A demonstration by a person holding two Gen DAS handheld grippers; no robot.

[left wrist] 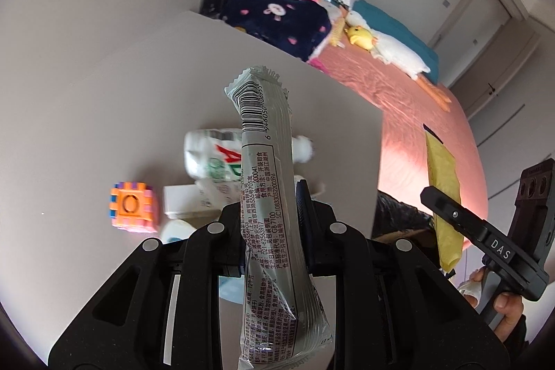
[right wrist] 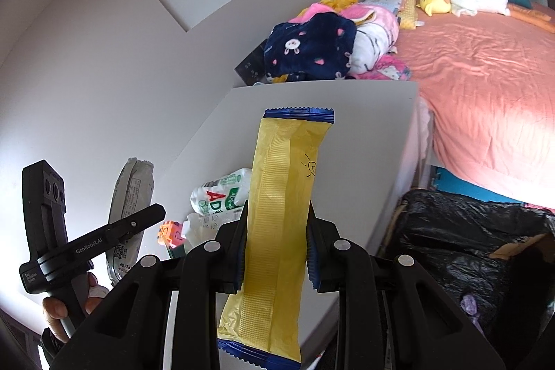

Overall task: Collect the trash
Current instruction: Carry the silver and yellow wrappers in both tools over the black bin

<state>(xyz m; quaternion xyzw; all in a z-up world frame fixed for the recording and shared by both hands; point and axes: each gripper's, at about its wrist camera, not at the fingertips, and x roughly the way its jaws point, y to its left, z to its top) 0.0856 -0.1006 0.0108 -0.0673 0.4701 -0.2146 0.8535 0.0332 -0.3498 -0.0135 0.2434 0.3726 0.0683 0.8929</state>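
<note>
Left gripper (left wrist: 274, 221) clamps a long grey foil wrapper (left wrist: 269, 196); right gripper (right wrist: 275, 248) clamps a yellow blue-edged wrapper (right wrist: 281, 214) above the white table (right wrist: 374, 141).

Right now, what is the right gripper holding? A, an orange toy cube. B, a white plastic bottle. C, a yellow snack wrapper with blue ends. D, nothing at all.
C: in the right wrist view the right gripper is clamped on the yellow wrapper, with both fingers pressing its sides, while the white bottle and the toy cube lie on the white tabletop behind it.
</note>
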